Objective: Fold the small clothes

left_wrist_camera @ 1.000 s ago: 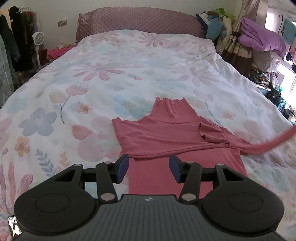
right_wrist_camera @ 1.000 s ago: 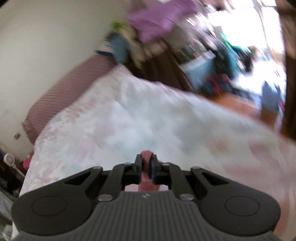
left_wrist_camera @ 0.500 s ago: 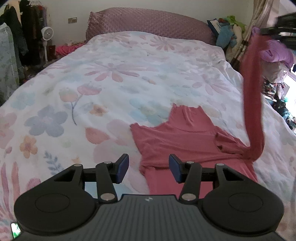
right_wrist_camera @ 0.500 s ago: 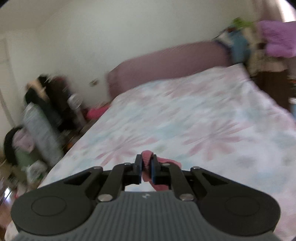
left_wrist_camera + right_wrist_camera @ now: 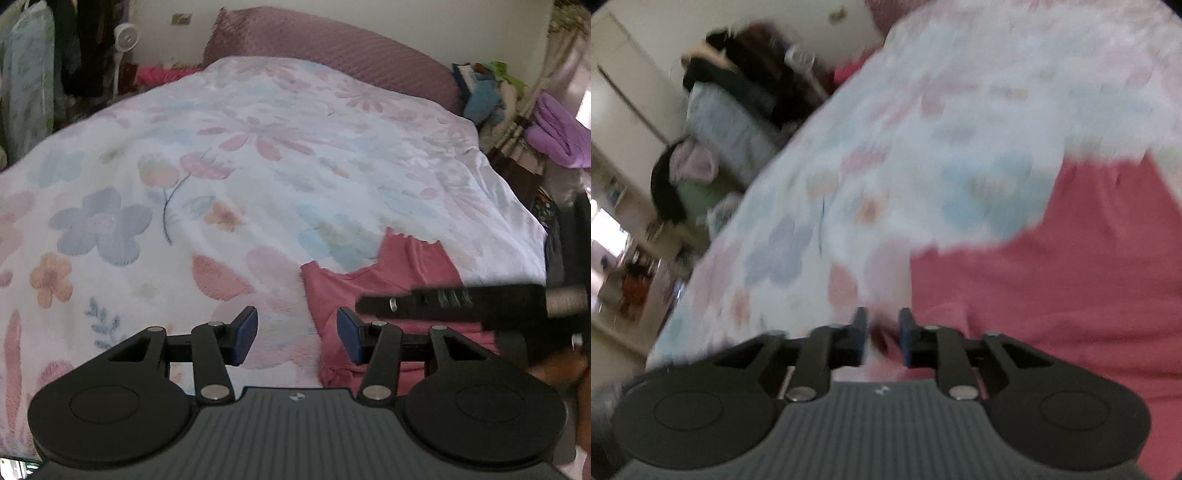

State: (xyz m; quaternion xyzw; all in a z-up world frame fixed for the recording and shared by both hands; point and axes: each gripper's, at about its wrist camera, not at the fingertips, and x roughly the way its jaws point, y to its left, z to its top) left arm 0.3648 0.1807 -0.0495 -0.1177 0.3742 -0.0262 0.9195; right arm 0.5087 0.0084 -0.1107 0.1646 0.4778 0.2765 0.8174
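A pink long-sleeved top (image 5: pixel 406 273) lies flat on the flowered bedspread (image 5: pixel 221 184), collar toward the headboard. It also fills the right of the right wrist view (image 5: pixel 1052 280). My left gripper (image 5: pixel 297 339) is open and empty, just above the bed by the top's left edge. My right gripper (image 5: pixel 882 338) hovers low over the top's left edge with its jaws partly open; a blurred bit of pink cloth shows between them. The right gripper also shows from the side in the left wrist view (image 5: pixel 454 301), lying across the top.
A mauve headboard (image 5: pixel 332 48) stands at the far end. Piled clothes and a purple blanket (image 5: pixel 557 136) are to the right of the bed. A fan (image 5: pixel 123 37) and hanging clothes (image 5: pixel 33 74) stand on the left.
My right gripper has swung the lifted sleeve down across the top toward its left edge and its jaws have parted. The left gripper has shifted left and stayed open.
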